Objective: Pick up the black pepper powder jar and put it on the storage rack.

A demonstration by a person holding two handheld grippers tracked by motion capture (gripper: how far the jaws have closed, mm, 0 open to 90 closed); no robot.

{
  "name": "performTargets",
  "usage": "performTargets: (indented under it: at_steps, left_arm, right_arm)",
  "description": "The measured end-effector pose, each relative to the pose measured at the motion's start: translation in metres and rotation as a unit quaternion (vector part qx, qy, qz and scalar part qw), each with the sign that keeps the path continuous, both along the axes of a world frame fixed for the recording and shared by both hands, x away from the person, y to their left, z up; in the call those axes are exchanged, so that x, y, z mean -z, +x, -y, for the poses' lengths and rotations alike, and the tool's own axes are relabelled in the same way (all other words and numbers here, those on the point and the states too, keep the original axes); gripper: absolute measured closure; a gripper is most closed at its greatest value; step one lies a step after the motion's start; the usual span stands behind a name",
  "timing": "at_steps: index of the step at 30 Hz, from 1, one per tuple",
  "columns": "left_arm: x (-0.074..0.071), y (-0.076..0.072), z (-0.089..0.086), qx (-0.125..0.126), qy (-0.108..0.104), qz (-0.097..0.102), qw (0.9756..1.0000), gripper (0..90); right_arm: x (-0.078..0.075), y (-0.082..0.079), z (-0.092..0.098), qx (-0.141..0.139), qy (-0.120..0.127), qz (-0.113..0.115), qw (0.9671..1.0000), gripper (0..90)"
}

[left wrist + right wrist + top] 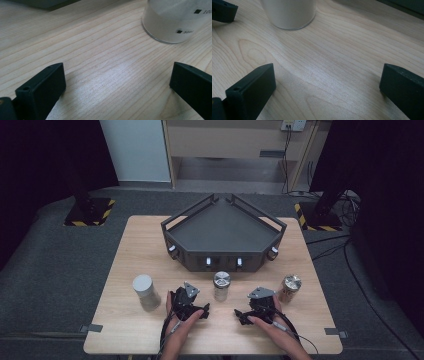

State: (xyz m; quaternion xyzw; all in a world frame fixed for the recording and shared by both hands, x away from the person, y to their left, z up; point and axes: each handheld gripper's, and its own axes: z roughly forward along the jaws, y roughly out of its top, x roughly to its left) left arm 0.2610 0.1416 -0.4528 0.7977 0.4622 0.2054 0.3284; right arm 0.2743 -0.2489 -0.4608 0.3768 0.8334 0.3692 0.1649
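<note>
Pale wood table [130, 255] carries 3 jars and a dark angular tray [222, 232]. Both tools rest on it, jaws spread wide with bare wood between them. Just ahead of the left tool [204, 309] and the right tool [239, 314], between the 2, stands the middle jar [221, 285]. A grey-lidded jar [145, 291] stands left of the left tool; a brownish jar [289, 288] stands right of the right tool.

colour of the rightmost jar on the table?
The rightmost jar is brownish copper with a shiny metal lid, seen best in the high view.
</note>
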Motion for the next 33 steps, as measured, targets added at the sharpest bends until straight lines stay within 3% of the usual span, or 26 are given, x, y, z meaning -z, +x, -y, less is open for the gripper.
performTargets:
  at_steps: [33]
  left_arm:
    - [-0.0002,-0.0003,-0.0003,-0.001,-0.001,0.0,1.0,0.0]
  right_arm:
    - [-0.0001,-0.0075,-0.0047,0.023,0.0,-0.001,0.9997,0.6]
